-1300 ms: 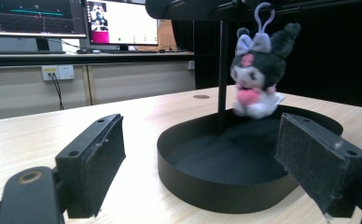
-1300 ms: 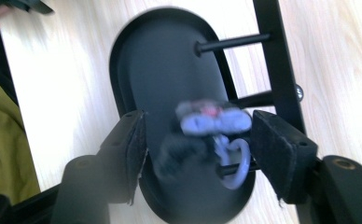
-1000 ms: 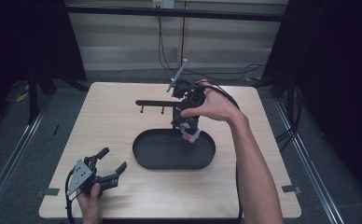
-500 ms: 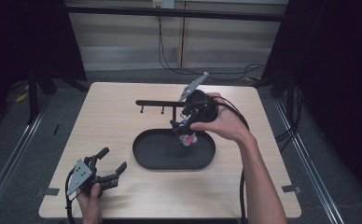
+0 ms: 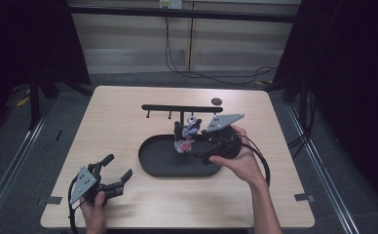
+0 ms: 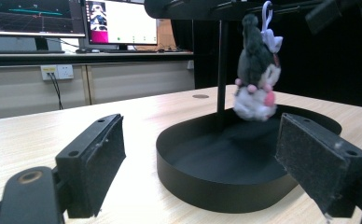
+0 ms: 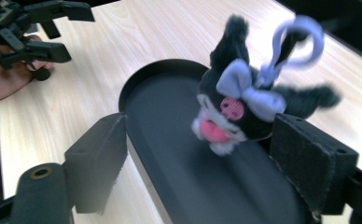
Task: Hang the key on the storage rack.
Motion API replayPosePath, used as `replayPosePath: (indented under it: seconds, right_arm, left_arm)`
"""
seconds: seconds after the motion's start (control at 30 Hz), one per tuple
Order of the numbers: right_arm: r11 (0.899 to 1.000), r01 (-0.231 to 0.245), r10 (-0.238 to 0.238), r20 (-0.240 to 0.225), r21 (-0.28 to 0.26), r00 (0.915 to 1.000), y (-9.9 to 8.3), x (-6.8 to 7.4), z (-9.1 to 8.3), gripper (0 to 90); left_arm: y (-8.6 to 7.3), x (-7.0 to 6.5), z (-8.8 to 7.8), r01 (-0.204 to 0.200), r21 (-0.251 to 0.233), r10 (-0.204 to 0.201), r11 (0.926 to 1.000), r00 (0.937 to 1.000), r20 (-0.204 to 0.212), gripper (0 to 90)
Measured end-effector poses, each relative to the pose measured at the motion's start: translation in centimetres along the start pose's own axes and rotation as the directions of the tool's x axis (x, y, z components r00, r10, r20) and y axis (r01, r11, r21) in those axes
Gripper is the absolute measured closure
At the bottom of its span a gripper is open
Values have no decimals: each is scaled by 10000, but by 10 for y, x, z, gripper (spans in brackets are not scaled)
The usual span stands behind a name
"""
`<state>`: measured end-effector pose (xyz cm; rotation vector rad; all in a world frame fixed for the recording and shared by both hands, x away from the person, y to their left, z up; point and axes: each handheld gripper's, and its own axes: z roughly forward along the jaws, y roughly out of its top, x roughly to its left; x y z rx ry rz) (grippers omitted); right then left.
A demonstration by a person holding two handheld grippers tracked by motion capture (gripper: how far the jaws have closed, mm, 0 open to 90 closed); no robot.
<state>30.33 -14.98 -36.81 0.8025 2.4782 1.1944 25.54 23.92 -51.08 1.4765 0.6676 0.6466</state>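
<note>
High view: my right gripper point(image 5: 191, 146) has dropped from up by the rack point(image 5: 181, 108) down over the tray point(image 5: 150, 163), and it has swung round since a second ago. Its jaws have just been opening. The plush point(image 5: 186, 137) sits at the jaw tips, above the tray's far end, right beside the rack's post. My left gripper point(image 5: 115, 176) hasn't budged; it rests near the table's point(image 5: 119, 117) front left corner, jaws spread, nothing in them. No writing I can read here.

Left gripper view: both pads stand wide apart, with bare table and the tray's near wall point(image 6: 216, 191) between them. The plush point(image 6: 256, 84) hangs beside the post, over the tray, well beyond my jaws. Monitors point(image 6: 121, 21) glow at the back; their text is too small to read.

Right gripper view: jaws wide. The plush point(image 7: 244, 109) is between them, hard against the right pad point(image 7: 309, 158) and clear of the left one, so nothing is squeezed. It's blurred, hovering over the tray point(image 7: 170, 140), its pale loop point(image 7: 293, 42) sticking up. The left gripper point(image 7: 34, 32) sits far off at top left.
</note>
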Motion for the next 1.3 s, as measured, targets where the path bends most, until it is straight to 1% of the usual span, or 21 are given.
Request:
replayPosePath:
  seconds: [0.07, 0.2, 0.23, 0.33, 0.43, 0.47, 0.5, 0.57, 0.6, 0.63, 0.67, 0.73, 0.8, 0.83, 0.87, 0.97, 1.03, 1.07, 1.1, 1.23, 1.3]
  right_arm:
    - [9990, -198, 211, 304, -396, 9993, -14, 3, -1, 163]
    - [9831, -949, 1083, 790, -1566, 9910, -44, 6, -4, 141]
    - [9749, -1455, 1575, 604, -1688, 9857, -60, 4, -2, 141]
    - [9685, -1624, 1842, 1042, -1886, 9774, -72, 5, -1, 142]
    - [9419, -2047, 2467, 1349, -2663, 9597, -91, 5, -2, 141]
    - [9281, -2064, 2751, 1970, -3099, 9410, -105, 8, -1, 142]
    - [9281, -2064, 2751, 1970, -3099, 9410, -105, 8, -1, 142]
    - [9216, -2007, 2927, 2550, -3323, 9216, -115, 11, 2, 142]
    - [9133, -1940, 3134, 3138, -3580, 8963, -126, 15, 6, 142]
    - [9052, -1865, 3259, 3424, -3818, 8812, -131, 16, 8, 142]
    - [9052, -1865, 3259, 3424, -3818, 8812, -131, 16, 8, 142]
    - [8826, -1803, 3572, 3701, -4341, 8576, -142, 20, 12, 141]
    - [8690, -1669, 3693, 3862, -4658, 8453, -148, 23, 14, 139]
    - [8598, -1457, 3757, 4131, -4894, 8295, -154, 26, 16, 138]
    - [8598, -1457, 3757, 4131, -4894, 8295, -154, 26, 16, 138]
    - [8346, -1242, 3987, 4329, -5367, 8085, -162, 28, 18, 138]
    - [8239, -950, 3958, 4472, -5588, 8021, -165, 31, 17, 136]
    - [8103, -723, 3930, 4476, -5816, 8033, -168, 33, 15, 137]
    - [8103, -723, 3930, 4476, -5816, 8033, -168, 33, 15, 137]
    - [7632, 208, 3595, 4512, -6458, 8168, -175, 42, 12, 135]
    - [7663, 368, 3462, 4605, -6414, 8173, -174, 43, 12, 135]
  left_arm:
    - [0, 0, 0, 15, -11, -15, 10000, 10000, -5, 153]
    - [0, 0, 0, 12, -9, -12, 10000, 10000, -4, 153]
    - [0, 0, 0, -58, 45, 58, 10000, 10000, 0, 153]
    - [0, 0, 0, -7, 8, 7, 10000, 10000, -3, 153]
    - [0, 0, 0, -60, 47, 60, 10000, 10000, -1, 153]
    - [0, 0, 0, -66, 52, 66, 10000, 10000, 2, 153]
    - [0, 0, 0, 9, -5, -9, 10000, 10000, -6, 153]
    - [0, 0, 0, 0, 0, 0, 10000, 10000, -4, 153]
    - [0, 0, 0, -21, 18, 21, 10000, 10000, -1, 153]
    - [0, 0, 0, 0, 0, 0, 10000, 10000, -3, 153]
    - [0, 0, 0, 3, -2, -3, 10000, 10000, -4, 153]
    - [0, 0, 0, -35, 29, 35, 10000, 10000, -2, 153]
    - [0, 0, 0, 30, -23, -30, 10000, 10000, -7, 153]
    - [0, 0, 0, 28, -19, -28, 10000, 10000, -5, 153]
    - [0, 0, 0, 28, -19, -28, 10000, 10000, -5, 153]
    - [0, 0, 0, -71, 55, 71, 10000, 10000, 2, 153]
    - [0, 0, 0, -64, 48, 64, 10000, 10000, -1, 153]
    - [0, 0, 0, -63, 51, 63, 10000, 10000, -2, 153]
    - [0, 0, 0, -63, 51, 63, 10000, 10000, -2, 153]
    - [0, 0, 0, -69, 53, 69, 10000, 10000, -3, 153]
    - [0, 0, 0, -76, 56, 76, 10000, 10000, -6, 153]
